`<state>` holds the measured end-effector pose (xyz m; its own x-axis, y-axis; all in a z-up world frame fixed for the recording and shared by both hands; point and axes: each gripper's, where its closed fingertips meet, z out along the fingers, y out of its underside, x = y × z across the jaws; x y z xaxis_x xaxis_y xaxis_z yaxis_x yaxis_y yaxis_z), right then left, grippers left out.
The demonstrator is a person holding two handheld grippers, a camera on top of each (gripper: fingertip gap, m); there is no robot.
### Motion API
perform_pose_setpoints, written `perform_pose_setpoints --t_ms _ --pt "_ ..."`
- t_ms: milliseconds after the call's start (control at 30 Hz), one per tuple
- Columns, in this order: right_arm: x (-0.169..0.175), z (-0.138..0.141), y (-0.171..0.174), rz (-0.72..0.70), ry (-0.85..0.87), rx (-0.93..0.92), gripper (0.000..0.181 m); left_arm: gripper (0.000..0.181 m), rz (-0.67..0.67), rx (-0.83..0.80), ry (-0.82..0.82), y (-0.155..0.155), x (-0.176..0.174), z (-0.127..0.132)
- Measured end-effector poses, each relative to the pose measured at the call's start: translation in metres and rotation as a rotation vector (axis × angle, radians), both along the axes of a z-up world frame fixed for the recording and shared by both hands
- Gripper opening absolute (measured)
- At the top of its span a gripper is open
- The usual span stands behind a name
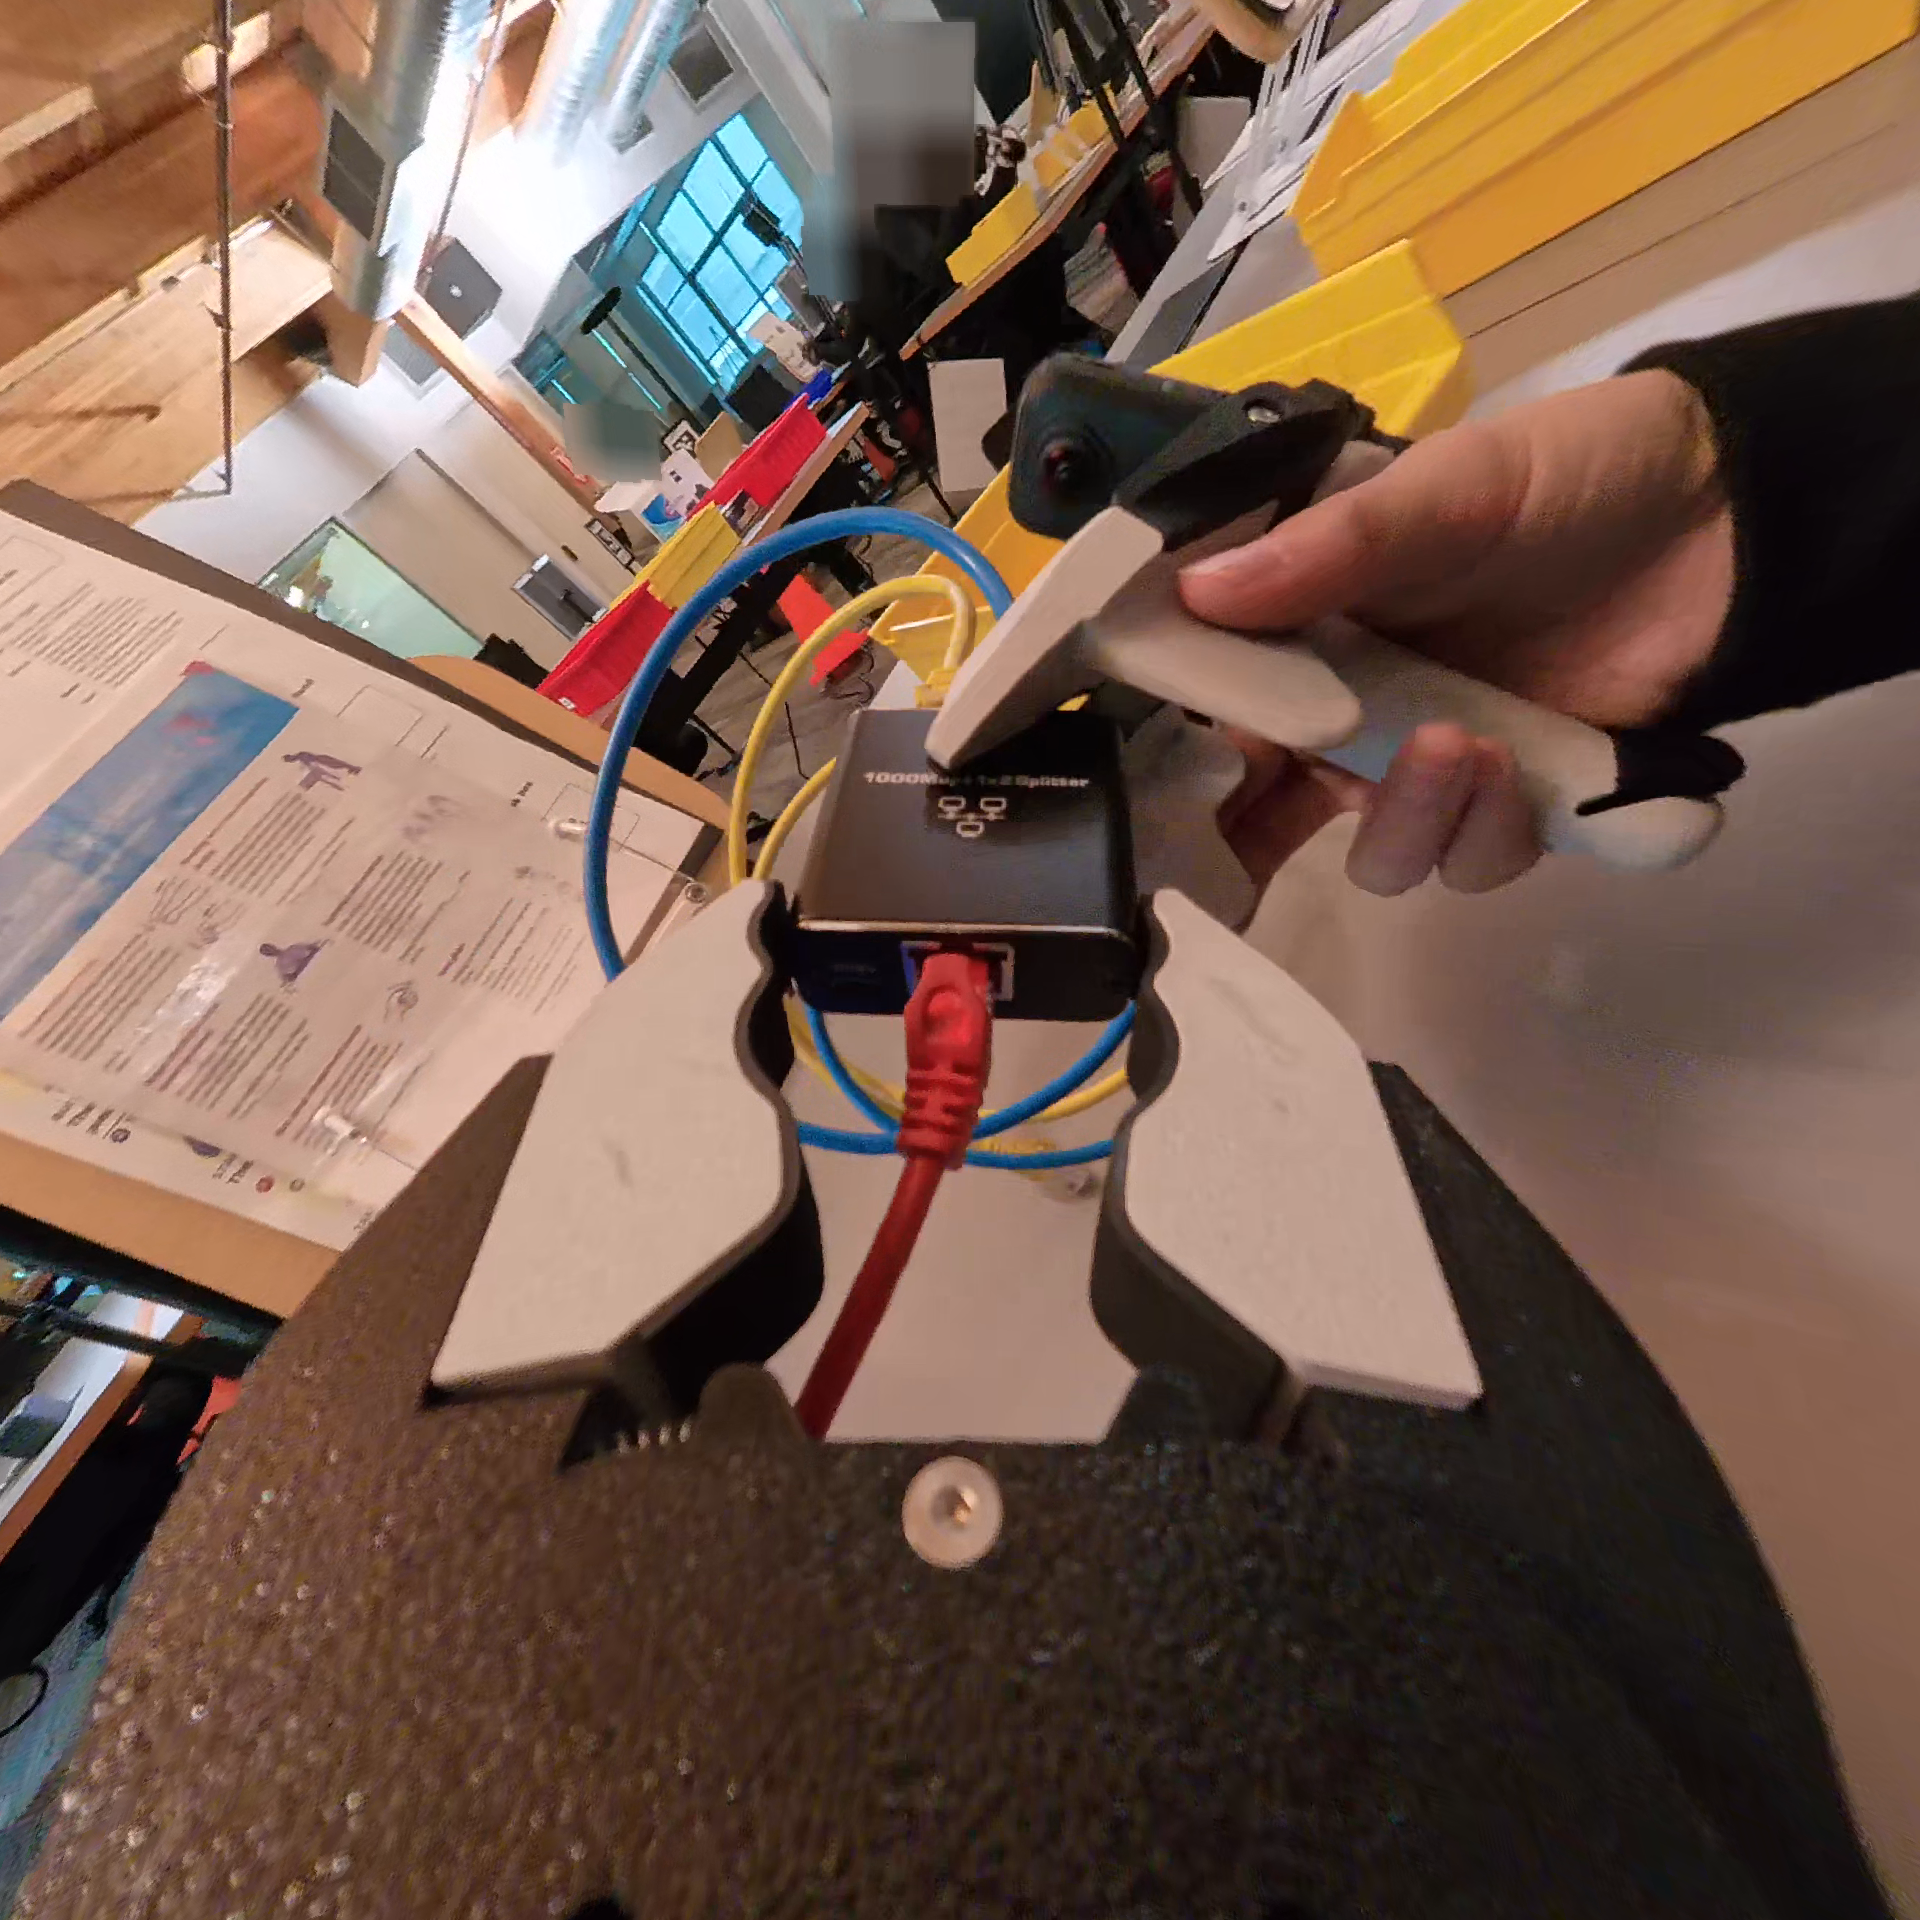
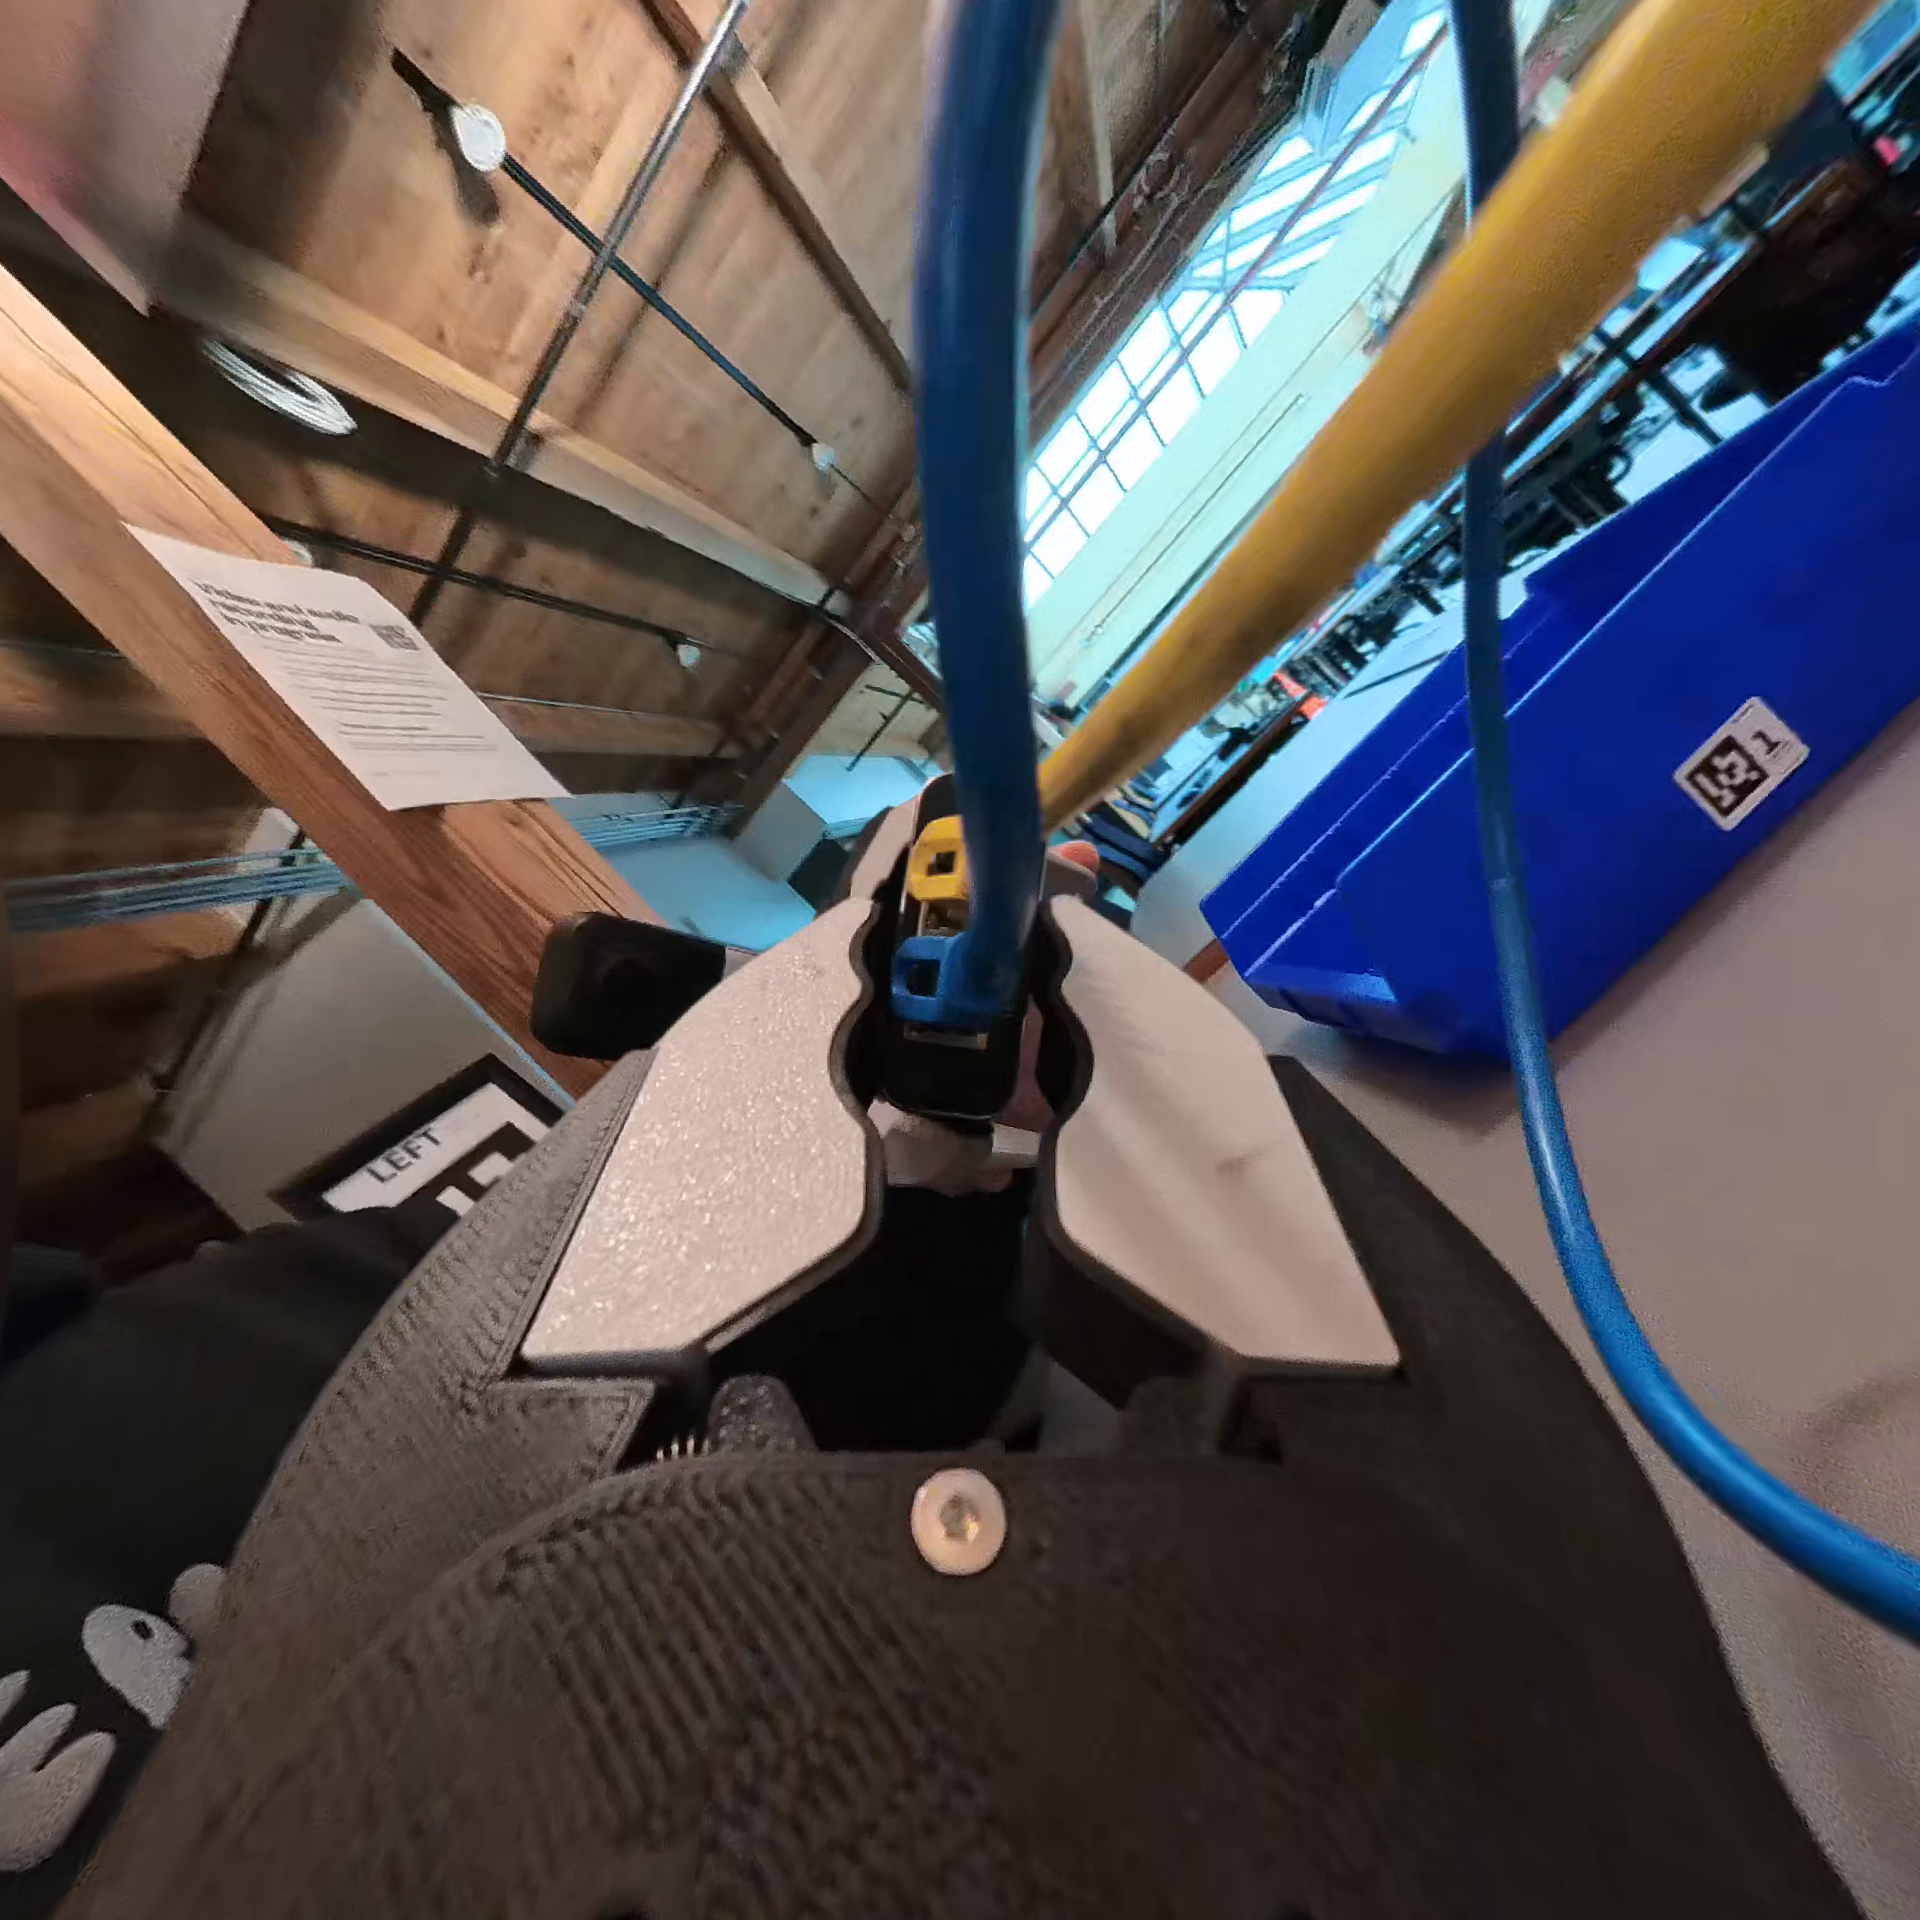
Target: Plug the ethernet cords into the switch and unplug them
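The black switch (image 1: 977, 842) is held between both grippers above the grey table. My left gripper (image 1: 961, 945) is shut on its near end, one finger on each side. A red ethernet cord (image 1: 940, 1049) is plugged into the near port and runs back between my fingers. My right gripper (image 2: 961, 987) is shut on the switch's far end (image 2: 945, 1081); its upper finger (image 1: 1039, 634) lies on the switch's top. A blue plug (image 2: 920, 982) and a yellow plug (image 2: 935, 852) sit in the far ports. The blue cord (image 1: 623, 748) and yellow cord (image 1: 743, 790) loop around.
A board with a printed sheet (image 1: 260, 831) stands at the left. Yellow bins (image 1: 1403, 343) lie at the back right. A blue bin (image 2: 1558, 831) sits on the grey table (image 2: 1714, 1143). A hand (image 1: 1507, 582) holds the right gripper. A wooden post (image 2: 436, 852) bears a paper.
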<state>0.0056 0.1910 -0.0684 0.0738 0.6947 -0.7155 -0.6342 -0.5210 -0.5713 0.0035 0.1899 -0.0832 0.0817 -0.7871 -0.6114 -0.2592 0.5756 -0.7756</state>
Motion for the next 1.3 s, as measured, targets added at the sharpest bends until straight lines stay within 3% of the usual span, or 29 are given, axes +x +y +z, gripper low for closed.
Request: perform_pose_setpoints --t_ms 233,333,600,967,1000,1067,1167,1300 --pt "0.000 0.003 0.010 0.028 0.277 -0.114 0.024 0.064 0.051 0.049 -0.129 0.009 -0.001 0.010" --pt "-0.018 0.003 0.000 0.112 0.199 -0.080 0.024 0.066 -0.005 -0.004 -0.115 0.006 -0.002 0.001" --pt "-0.023 0.000 0.001 0.081 0.125 -0.101 0.024 0.070 -0.024 -0.062 -0.171 0.005 -0.006 -0.001" --pt "-0.020 -0.009 0.009 0.000 0.056 -0.110 0.026 0.068 0.052 -0.162 -0.167 0.015 -0.003 -0.015" --pt "-0.019 -0.010 0.010 -0.024 0.026 -0.097 0.029 0.068 0.055 -0.179 -0.183 0.016 -0.004 -0.014" --pt "-0.013 -0.015 0.015 -0.093 -0.031 -0.099 0.051 0.068 0.081 -0.204 -0.226 0.022 -0.008 -0.011" --pt "-0.007 -0.019 0.016 -0.124 -0.075 -0.098 0.063 0.068 0.095 -0.241 -0.279 0.030 -0.018 -0.006" --pt "-0.004 -0.015 0.018 -0.162 0.002 -0.109 0.052 0.068 0.077 -0.254 -0.303 0.027 -0.023 -0.011"
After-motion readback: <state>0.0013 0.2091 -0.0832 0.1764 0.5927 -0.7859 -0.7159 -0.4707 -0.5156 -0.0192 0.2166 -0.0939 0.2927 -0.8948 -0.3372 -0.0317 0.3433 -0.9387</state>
